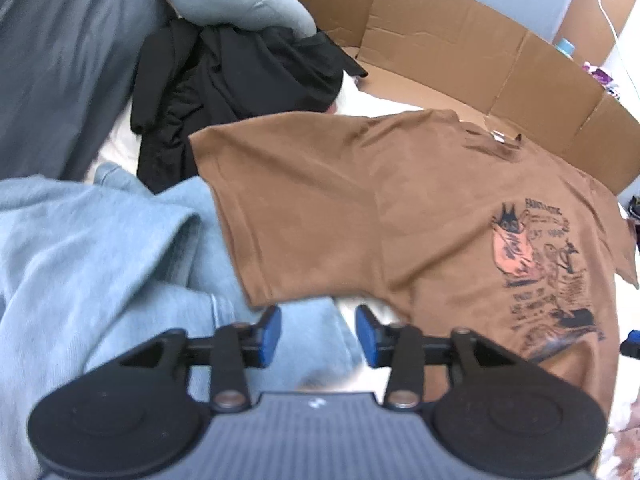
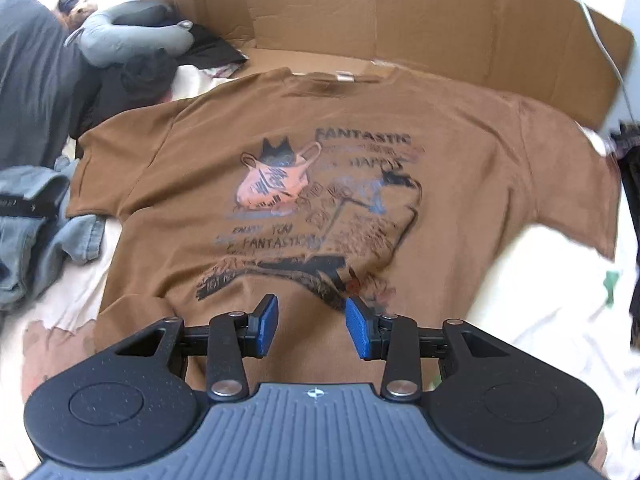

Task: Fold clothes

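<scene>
We have the brown T-shirt [image 2: 460, 160] spread print-side up on a white sheet [image 2: 540, 300], its collar [image 2: 344, 80] toward the cardboard panel [image 2: 400, 20] and both sleeves out to the sides. Our right claw [image 2: 311, 326] hangs above the lower part of the print, jaws moderately apart, holding nothing. Our left claw [image 1: 318, 334] is likewise parted and empty, hovering off the shirt's left side over a light blue sweatshirt [image 1: 100, 248], just short of the left sleeve [image 1: 256, 184].

We judge that no fold has been started, so the first grasps matter. The main risk is on the left: the sleeve's edge lies against the blue sweatshirt, and a low pinch there could gather both fabrics, dragging the sweatshirt along and skewing the fold. A black garment [image 1: 224, 76] piled near the shoulder could snag in the same way. On the right, closing where the claw now hangs would pinch mid-body cloth, not an edge, bunching the print. The sheet below is soft, so a deep grab might also catch it. The frames are blurred, so we cannot tell exact clearances.
</scene>
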{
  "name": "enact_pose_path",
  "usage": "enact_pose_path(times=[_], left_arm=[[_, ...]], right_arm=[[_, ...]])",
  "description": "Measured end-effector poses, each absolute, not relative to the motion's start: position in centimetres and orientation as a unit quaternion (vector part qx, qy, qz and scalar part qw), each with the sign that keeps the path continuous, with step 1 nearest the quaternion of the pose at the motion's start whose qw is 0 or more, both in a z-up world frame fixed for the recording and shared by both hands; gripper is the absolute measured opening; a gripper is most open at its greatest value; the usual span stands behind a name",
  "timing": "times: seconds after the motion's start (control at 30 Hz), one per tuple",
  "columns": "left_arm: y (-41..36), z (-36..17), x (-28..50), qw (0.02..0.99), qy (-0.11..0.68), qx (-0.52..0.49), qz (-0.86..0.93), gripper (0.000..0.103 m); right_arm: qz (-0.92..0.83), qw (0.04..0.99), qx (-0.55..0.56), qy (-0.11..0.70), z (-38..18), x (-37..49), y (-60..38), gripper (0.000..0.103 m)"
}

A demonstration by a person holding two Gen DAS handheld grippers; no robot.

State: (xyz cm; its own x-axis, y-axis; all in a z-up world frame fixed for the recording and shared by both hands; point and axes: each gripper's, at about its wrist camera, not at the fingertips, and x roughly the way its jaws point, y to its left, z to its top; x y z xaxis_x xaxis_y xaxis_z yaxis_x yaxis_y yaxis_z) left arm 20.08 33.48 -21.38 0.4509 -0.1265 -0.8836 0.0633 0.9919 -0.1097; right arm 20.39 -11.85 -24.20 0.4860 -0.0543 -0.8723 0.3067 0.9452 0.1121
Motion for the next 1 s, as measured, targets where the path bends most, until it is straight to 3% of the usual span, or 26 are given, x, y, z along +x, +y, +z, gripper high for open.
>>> enact_pose_path(times=[0.2, 0.47, 0.67, 0.9, 1.0], left_arm=[[33.1, -18.5, 17.0, 0.856, 0.512, -0.065, -0.04, 0.06], [32.6, -16.2, 12.2, 0.847, 0.526, -0.079, 0.0, 0.061], [33.7, -10.3, 9.8, 0.847, 0.524, -0.083, 0.044, 0.061], [33.5, -2.4, 7.4, 0.869, 0.487, -0.067, 0.06, 0.062], [32.6, -0.5, 6.9, 0.876, 0.475, -0.066, 0.06, 0.067]], right_arm=[[-0.162, 0.856, 0.159, 0.465, -22.5, 16.7, -12.7, 0.048], [-0.201, 0.845, 0.199, 0.453, -21.6, 12.0, -12.6, 0.048], [-0.218, 0.838, 0.251, 0.432, -19.2, 8.6, -12.7, 0.048], [-0.188, 0.859, 0.207, 0.429, -14.8, 6.2, -13.4, 0.048], [-0.177, 0.861, 0.205, 0.429, -13.3, 5.5, -14.0, 0.048]])
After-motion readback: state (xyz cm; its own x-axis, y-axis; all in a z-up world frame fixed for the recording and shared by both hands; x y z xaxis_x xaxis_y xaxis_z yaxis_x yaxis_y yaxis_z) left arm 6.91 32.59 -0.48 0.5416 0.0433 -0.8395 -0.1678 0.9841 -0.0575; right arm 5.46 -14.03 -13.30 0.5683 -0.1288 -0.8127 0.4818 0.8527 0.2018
